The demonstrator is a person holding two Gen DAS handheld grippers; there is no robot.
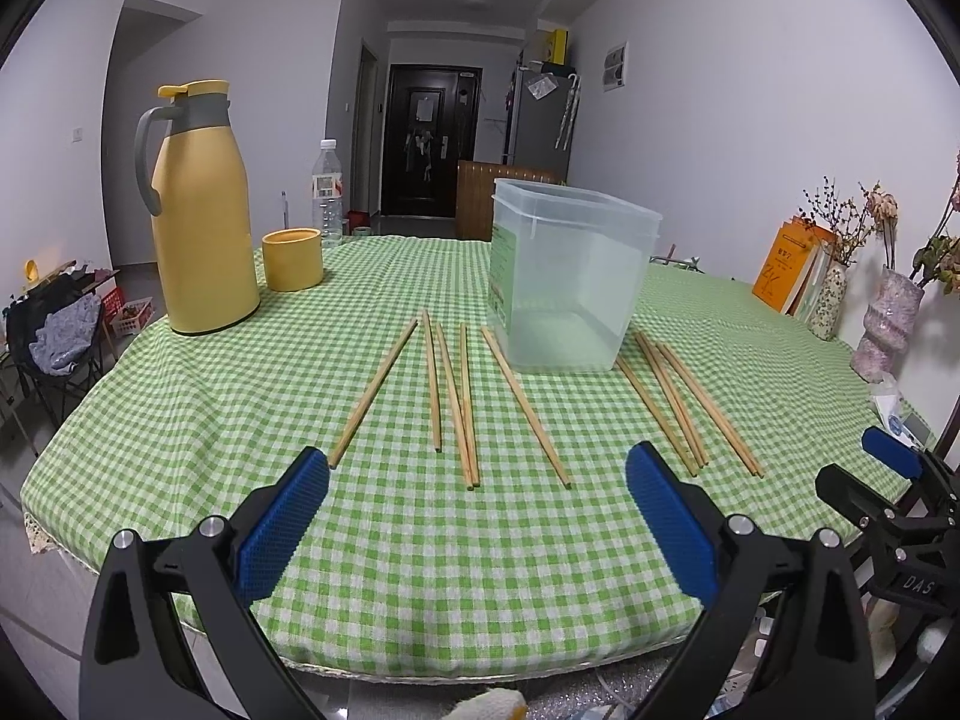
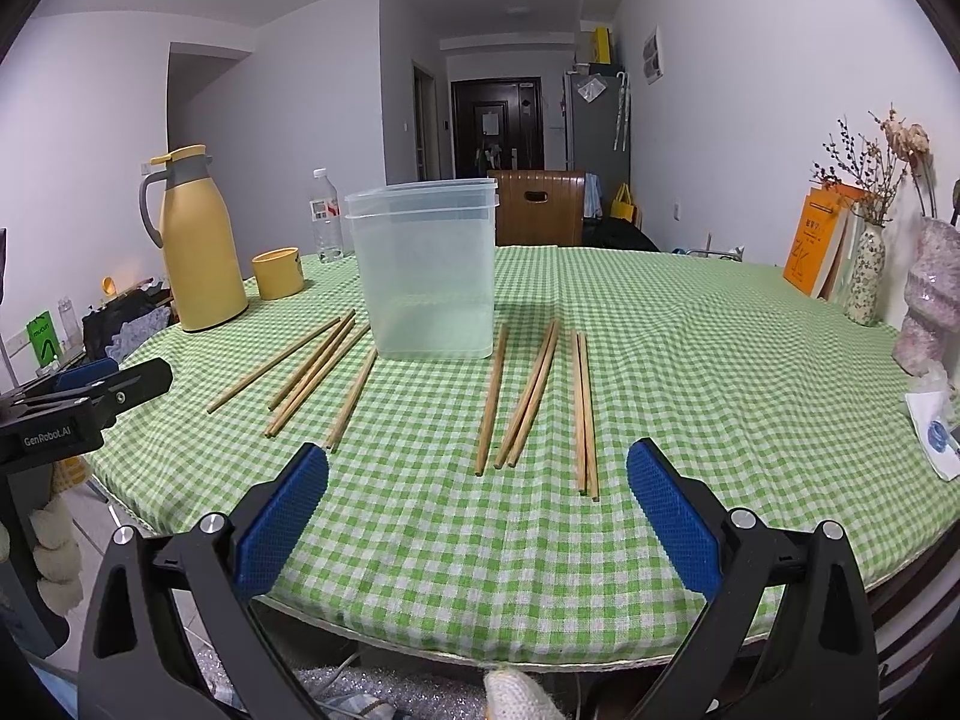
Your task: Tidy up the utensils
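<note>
Both the left gripper [image 1: 477, 480] and the right gripper [image 2: 477, 477] hover wide apart and empty at the near table edge, likely because the wooden chopsticks [image 2: 528, 399] lie loose around the empty clear container [image 2: 426, 282], awaiting collection.

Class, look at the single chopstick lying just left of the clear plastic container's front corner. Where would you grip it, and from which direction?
Grip the single chopstick near its near end, coming straight down from above with the open left gripper. It lies flat on the checked tablecloth, apart from its neighbours, so the fingers should straddle its thin width. Its far end sits close beside the plastic container, leaving little room there.
</note>
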